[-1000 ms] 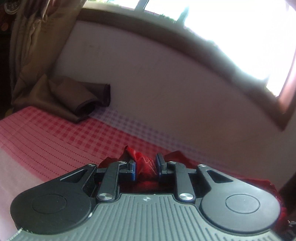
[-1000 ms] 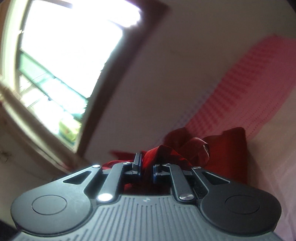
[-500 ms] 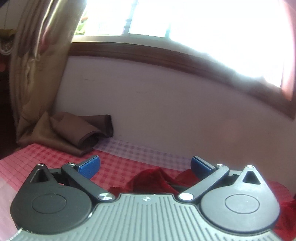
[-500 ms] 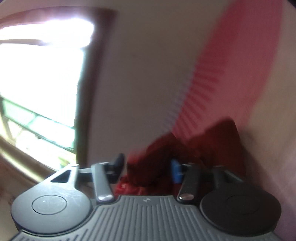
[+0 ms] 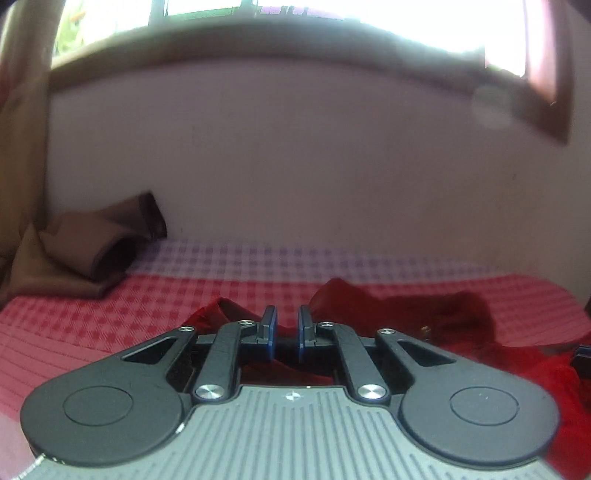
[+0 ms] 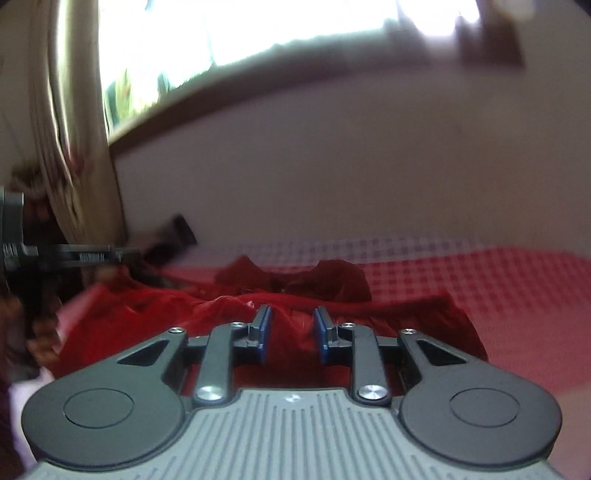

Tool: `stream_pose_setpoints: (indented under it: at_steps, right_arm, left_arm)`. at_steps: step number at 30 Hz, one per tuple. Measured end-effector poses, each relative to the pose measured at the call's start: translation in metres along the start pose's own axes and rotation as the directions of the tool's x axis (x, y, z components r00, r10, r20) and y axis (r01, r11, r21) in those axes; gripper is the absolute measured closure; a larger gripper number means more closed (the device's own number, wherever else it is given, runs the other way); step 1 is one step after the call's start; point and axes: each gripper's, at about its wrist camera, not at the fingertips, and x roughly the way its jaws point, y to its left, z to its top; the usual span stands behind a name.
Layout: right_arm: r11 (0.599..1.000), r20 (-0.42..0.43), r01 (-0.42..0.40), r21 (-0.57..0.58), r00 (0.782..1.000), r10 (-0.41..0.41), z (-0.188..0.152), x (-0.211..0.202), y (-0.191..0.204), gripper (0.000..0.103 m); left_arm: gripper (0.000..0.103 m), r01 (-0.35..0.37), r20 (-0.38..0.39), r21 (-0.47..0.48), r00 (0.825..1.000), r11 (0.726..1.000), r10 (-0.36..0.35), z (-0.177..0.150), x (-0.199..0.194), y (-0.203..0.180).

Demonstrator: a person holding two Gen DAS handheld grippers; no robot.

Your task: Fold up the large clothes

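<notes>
From the left wrist camera, the left gripper [image 5: 287, 328] sits low over a red garment [image 5: 458, 314] lying crumpled on a bed covered by a red checked sheet [image 5: 92, 325]. Its jaws are drawn in to a narrow gap; red cloth lies under and between them, but whether the pads pinch it cannot be told. Beyond the garment, a brown cloth [image 5: 85, 251] lies bunched against the pale wall [image 5: 295, 155], below a window [image 5: 369, 22].

From the right wrist camera, the right gripper [image 6: 291, 334] hovers over the same garment [image 6: 155, 310], which spreads across the sheet [image 6: 498, 288] toward the wall. Its jaws are closing, a moderate gap left, with shiny red fabric between the pads and not pressed. A curtain [image 6: 66, 122] hangs left of the garment.
</notes>
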Motion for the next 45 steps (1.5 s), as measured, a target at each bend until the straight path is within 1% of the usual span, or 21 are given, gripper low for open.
stream_pose_setpoints:
  at_steps: [2,5,6,8,9,11,15,24,29,35,45]
  right_arm:
    - [0.998,-0.044,0.027,-0.055,0.999,-0.029,0.000,0.017,-0.002,0.086]
    - [0.993,-0.091,0.048,-0.105,0.994,-0.058,-0.003,0.037,0.001,0.087]
    - [0.993,-0.101,0.052,-0.109,0.993,-0.063,-0.005,0.047,-0.002,0.087]
    - [0.993,-0.118,0.053,-0.107,0.991,-0.066,-0.011,0.054,-0.005,0.087]
    - [0.994,-0.127,0.052,-0.100,0.990,-0.065,-0.015,0.058,-0.007,0.088]
    - [0.997,-0.144,0.042,-0.063,0.988,-0.051,-0.020,0.066,-0.012,0.088]
    - [0.999,-0.156,0.045,-0.020,0.987,-0.048,-0.024,0.076,-0.017,0.090]
    - [0.998,-0.134,0.053,0.046,0.990,-0.047,-0.043,0.096,-0.027,0.091]
    - [0.996,-0.131,0.053,0.066,0.990,-0.044,-0.047,0.100,-0.029,0.091]
    - [0.997,-0.122,0.059,0.059,0.991,-0.051,-0.050,0.102,-0.027,0.091]
    - [0.995,-0.128,0.098,0.010,0.987,-0.096,-0.051,0.107,-0.019,0.091]
  left_arm:
    - [0.093,-0.034,-0.024,0.002,0.999,0.999,0.034,-0.002,0.014,0.004]
    - [0.093,-0.060,-0.077,0.002,0.995,0.998,0.060,-0.012,0.034,0.009]
    - [0.093,-0.057,-0.097,0.000,0.994,0.998,0.057,-0.017,0.040,0.011]
    - [0.092,-0.061,-0.123,0.007,0.990,0.998,0.062,-0.027,0.050,0.013]
    - [0.092,-0.065,-0.118,0.012,0.991,0.998,0.065,-0.032,0.052,0.014]
    - [0.092,-0.064,-0.108,-0.004,0.992,0.998,0.063,-0.036,0.053,0.015]
    - [0.092,-0.072,-0.132,-0.006,0.989,0.997,0.070,-0.040,0.059,0.014]
    - [0.092,-0.052,-0.122,-0.057,0.991,0.997,0.045,-0.049,0.067,0.022]
    - [0.092,-0.044,-0.116,-0.074,0.993,0.996,0.035,-0.052,0.069,0.022]
    - [0.092,-0.043,-0.110,-0.083,0.993,0.996,0.033,-0.055,0.072,0.023]
    - [0.092,-0.057,-0.120,-0.067,0.992,0.996,0.048,-0.057,0.077,0.022]
